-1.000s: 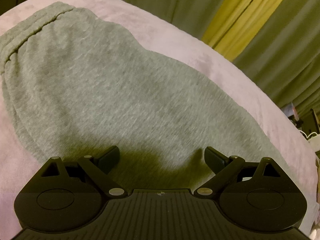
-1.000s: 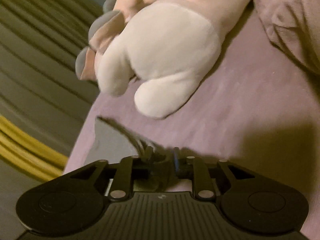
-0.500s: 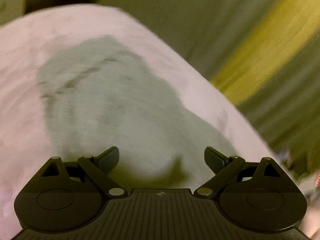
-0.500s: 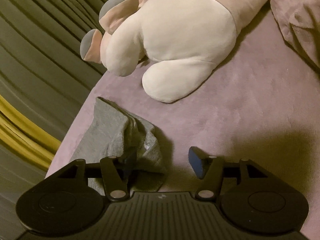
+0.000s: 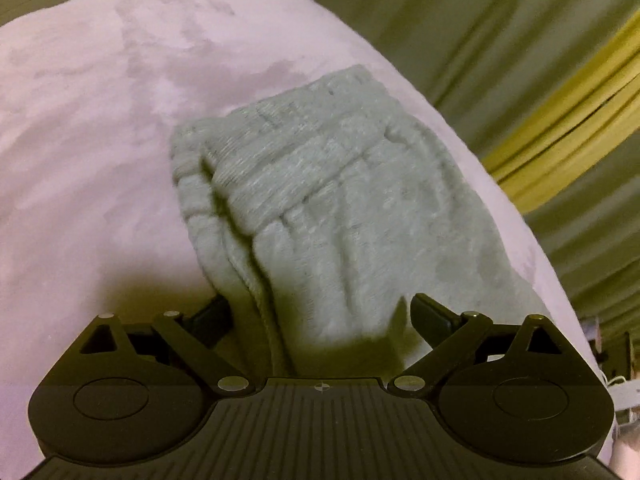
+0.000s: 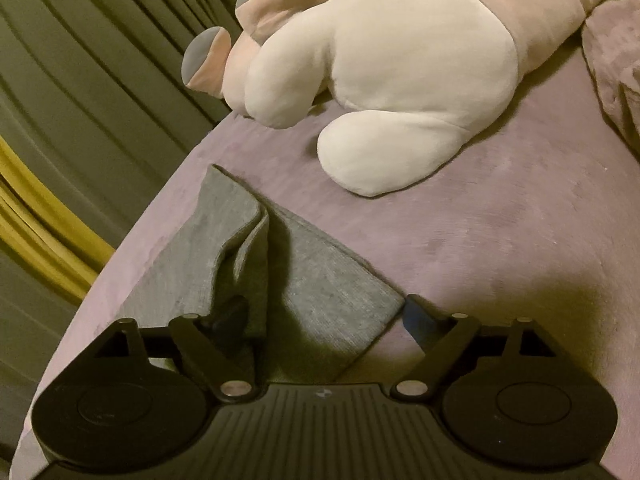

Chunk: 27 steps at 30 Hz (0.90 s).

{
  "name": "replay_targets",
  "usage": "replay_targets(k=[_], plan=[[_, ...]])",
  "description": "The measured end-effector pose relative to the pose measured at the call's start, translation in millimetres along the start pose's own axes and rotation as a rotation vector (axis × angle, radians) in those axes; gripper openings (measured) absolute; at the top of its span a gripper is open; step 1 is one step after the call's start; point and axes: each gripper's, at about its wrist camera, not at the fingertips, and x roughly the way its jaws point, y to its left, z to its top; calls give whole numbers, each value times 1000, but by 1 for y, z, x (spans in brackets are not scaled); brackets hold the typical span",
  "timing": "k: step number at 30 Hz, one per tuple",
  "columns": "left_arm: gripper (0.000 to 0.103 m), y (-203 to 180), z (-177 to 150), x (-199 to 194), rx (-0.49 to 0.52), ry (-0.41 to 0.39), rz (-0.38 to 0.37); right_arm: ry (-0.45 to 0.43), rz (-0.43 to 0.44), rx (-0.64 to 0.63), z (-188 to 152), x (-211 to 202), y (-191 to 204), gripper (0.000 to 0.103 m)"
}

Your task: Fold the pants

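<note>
Grey knit pants lie on a lilac bed cover. In the left wrist view their ribbed waistband end (image 5: 320,184) lies just ahead of my left gripper (image 5: 320,316), which is open, its fingers standing on either side of the near cloth edge. In the right wrist view the leg end (image 6: 256,272) lies rumpled with a raised fold. My right gripper (image 6: 324,316) is open over it, holding nothing; the left finger is partly hidden by the fold.
A large white and pink plush toy (image 6: 400,80) lies on the bed beyond the leg end. A bunched lilac blanket (image 6: 616,68) is at the right. Olive and yellow curtains (image 5: 540,100) hang past the bed edge (image 6: 132,264).
My right gripper opened and let go of the leg end, which now lies on the bed. My left gripper swung from the middle of the pants to the waistband end, staying open.
</note>
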Motion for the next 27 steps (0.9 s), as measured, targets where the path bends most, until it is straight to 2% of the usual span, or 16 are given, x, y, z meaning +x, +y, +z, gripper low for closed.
replay_targets(k=[3,5,6,8,10,12,14,16,18,19,21,23,25,26,27], plan=[[96,2,7,3,-52,-31,-27,-2,5,6,0,-1,-1,86],[81,5,10,0,-77,-67,-57,-6,12,18,1,-1,-3,86],[66,4,11,1,-57,-66,-44,-9,17,25,1,-2,-4,86],[58,3,10,3,-9,-56,-23,-13,22,36,0,-2,-6,86],[43,2,13,2,10,-54,-24,-13,18,32,-1,-1,-5,86],[31,2,17,-5,-2,-51,-43,-8,4,14,-1,0,-1,86],[27,-1,21,-21,2,-83,-84,-2,-14,-9,-1,1,4,86],[25,-8,18,-40,30,-137,-121,5,-32,-30,-1,1,8,86],[25,-8,12,-52,63,-169,-122,8,-43,-42,-1,2,11,86],[26,-4,10,-49,71,-158,-104,8,-44,-44,-1,2,11,86],[28,7,5,-28,70,-76,-6,9,-41,-42,0,2,12,88],[37,18,-3,-14,63,-38,38,12,-36,-44,0,3,13,89],[46,19,-6,-20,45,-81,32,16,-38,-53,0,4,14,90],[59,17,-5,-23,28,-90,65,18,-38,-55,0,4,14,91],[61,15,-2,-25,20,-102,86,20,-38,-58,0,5,15,92]])
